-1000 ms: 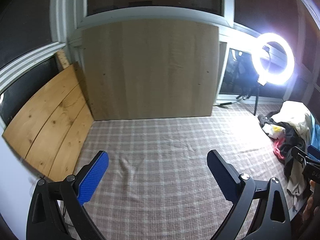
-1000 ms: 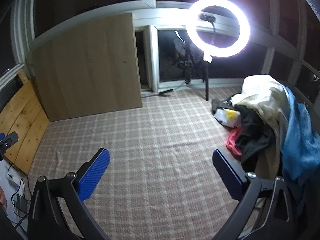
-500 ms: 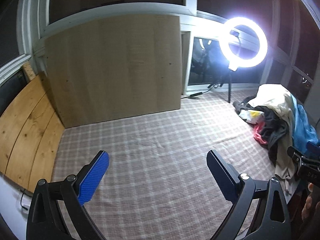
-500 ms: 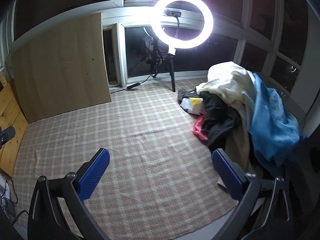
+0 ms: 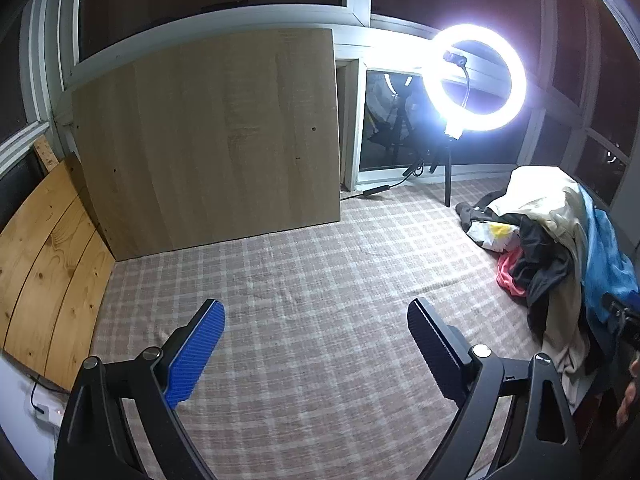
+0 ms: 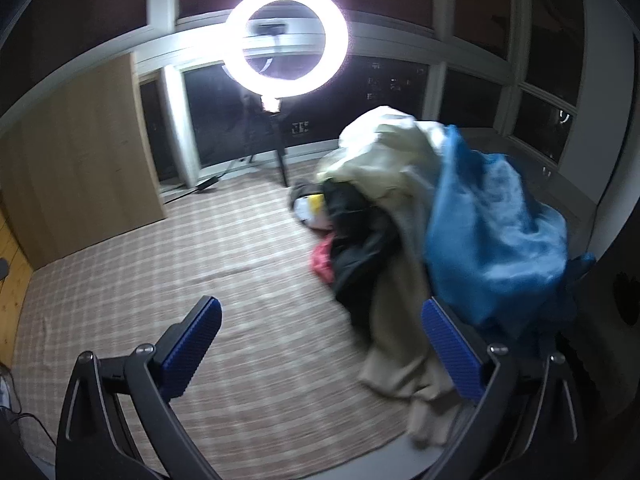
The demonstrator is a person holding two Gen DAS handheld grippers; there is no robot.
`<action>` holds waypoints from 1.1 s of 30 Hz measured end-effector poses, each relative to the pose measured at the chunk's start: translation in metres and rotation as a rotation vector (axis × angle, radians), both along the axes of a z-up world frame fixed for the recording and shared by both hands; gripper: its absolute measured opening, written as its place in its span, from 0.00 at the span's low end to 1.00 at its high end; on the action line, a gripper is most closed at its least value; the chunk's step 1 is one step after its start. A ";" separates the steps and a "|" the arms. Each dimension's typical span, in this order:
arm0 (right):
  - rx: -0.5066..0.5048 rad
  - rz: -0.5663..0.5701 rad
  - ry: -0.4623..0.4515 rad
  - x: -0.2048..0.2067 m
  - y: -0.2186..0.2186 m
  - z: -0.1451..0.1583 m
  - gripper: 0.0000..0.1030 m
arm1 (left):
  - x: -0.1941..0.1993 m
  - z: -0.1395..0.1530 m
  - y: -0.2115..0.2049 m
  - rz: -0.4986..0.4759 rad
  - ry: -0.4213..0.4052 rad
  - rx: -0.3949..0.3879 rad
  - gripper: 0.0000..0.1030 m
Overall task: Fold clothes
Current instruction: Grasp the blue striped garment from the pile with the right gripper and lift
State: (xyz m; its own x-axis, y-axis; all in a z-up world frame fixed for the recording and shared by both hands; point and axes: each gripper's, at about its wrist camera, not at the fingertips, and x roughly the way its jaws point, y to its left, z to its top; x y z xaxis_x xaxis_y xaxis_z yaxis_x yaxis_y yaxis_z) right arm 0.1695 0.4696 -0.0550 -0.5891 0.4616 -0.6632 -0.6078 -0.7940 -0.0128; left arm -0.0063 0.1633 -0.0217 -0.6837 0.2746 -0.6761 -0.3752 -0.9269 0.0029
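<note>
The left gripper point(image 5: 316, 344), black-framed with ribbed blue pads, hangs over a pink-and-white checked cloth point(image 5: 320, 280) spread flat, its jaws wide apart and holding nothing. The right gripper point(image 6: 320, 350) is built the same, and its jaws also stand wide apart and empty, its right finger just beside the heap of crumpled clothes point(image 6: 420, 216). That heap lies at the right side of the checked cloth: a cream garment point(image 6: 384, 140) on top, a bright blue garment point(image 6: 492, 232) draped over its right flank, a black garment point(image 6: 356, 248) and a red one point(image 6: 322, 260) underneath. Behind it, a glowing white ring light on a black tripod point(image 6: 286, 36) stands by dark windows, and a pale wooden board point(image 5: 208, 140) leans upright at the left.
</note>
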 end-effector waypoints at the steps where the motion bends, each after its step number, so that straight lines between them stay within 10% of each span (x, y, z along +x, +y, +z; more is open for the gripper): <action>1: 0.006 0.000 -0.005 0.003 0.015 0.000 0.98 | 0.001 0.001 0.008 0.011 0.000 -0.005 0.90; 12: 0.005 0.013 -0.089 0.068 0.188 0.000 0.98 | 0.008 0.006 0.100 0.062 -0.015 -0.010 0.91; 27: 0.156 0.323 -0.312 0.058 0.174 -0.089 0.98 | 0.019 -0.007 0.192 -0.001 -0.049 -0.040 0.91; 29: 0.166 0.311 -0.334 0.051 0.184 -0.093 0.74 | 0.018 -0.006 0.192 0.008 -0.046 -0.048 0.91; 31: 0.068 0.302 -0.306 0.048 0.205 -0.089 0.14 | 0.016 -0.006 0.190 0.020 -0.050 -0.051 0.91; 33: -0.050 0.277 -0.233 0.051 0.229 -0.080 0.07 | 0.014 -0.006 0.187 0.032 -0.053 -0.054 0.91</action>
